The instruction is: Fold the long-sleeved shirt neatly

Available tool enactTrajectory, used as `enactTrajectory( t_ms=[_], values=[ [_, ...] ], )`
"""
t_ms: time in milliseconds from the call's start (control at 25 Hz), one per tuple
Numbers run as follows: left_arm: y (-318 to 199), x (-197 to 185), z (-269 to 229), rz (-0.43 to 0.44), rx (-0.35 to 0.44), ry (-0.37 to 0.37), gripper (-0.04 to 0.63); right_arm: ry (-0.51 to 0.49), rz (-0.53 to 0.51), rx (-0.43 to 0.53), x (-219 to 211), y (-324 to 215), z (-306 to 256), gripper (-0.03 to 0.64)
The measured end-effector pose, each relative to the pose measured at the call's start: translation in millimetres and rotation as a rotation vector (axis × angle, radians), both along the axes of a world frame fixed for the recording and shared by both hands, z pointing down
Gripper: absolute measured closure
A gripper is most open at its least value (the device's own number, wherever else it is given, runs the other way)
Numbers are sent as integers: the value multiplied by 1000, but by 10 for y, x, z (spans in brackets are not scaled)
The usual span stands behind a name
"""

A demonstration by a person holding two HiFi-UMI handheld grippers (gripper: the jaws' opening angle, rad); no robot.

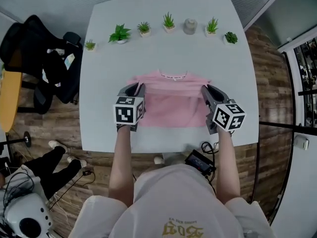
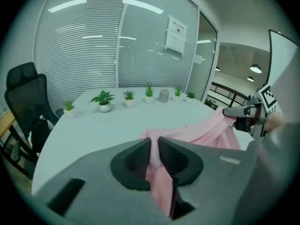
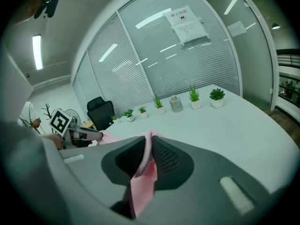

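Head view shows a pink shirt (image 1: 171,105) on the near half of the white table (image 1: 163,53), its collar toward the row of small potted plants (image 1: 169,21) along the far edge. The left gripper (image 1: 137,88) has the shirt's left side and the right gripper (image 1: 205,89) its right side, each with jaws narrowed tight onto a fold of pink cloth. Seen from each gripper view, the cloth passes between the ribbed pads, hangs below them, and runs across toward the other gripper.
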State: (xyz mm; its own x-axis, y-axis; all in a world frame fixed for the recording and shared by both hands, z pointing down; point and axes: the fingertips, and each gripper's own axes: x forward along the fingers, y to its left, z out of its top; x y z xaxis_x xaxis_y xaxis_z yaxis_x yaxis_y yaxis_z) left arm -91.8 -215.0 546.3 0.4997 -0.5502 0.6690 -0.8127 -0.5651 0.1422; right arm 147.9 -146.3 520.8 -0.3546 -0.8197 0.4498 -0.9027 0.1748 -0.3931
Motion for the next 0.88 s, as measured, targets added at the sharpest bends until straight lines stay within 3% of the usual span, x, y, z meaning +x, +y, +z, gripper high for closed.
enactTrajectory(
  t_ms=[480, 680, 880],
  values=[
    [-240, 61, 595, 8, -14, -164, 501, 103, -5, -134, 99, -224, 618, 536],
    [-283, 114, 544, 20, 17, -127, 349, 125, 12, -123, 107, -259, 589, 505],
    [-203, 60, 223, 2, 71, -80, 346, 109, 59, -52, 160, -187, 309, 505]
  ],
)
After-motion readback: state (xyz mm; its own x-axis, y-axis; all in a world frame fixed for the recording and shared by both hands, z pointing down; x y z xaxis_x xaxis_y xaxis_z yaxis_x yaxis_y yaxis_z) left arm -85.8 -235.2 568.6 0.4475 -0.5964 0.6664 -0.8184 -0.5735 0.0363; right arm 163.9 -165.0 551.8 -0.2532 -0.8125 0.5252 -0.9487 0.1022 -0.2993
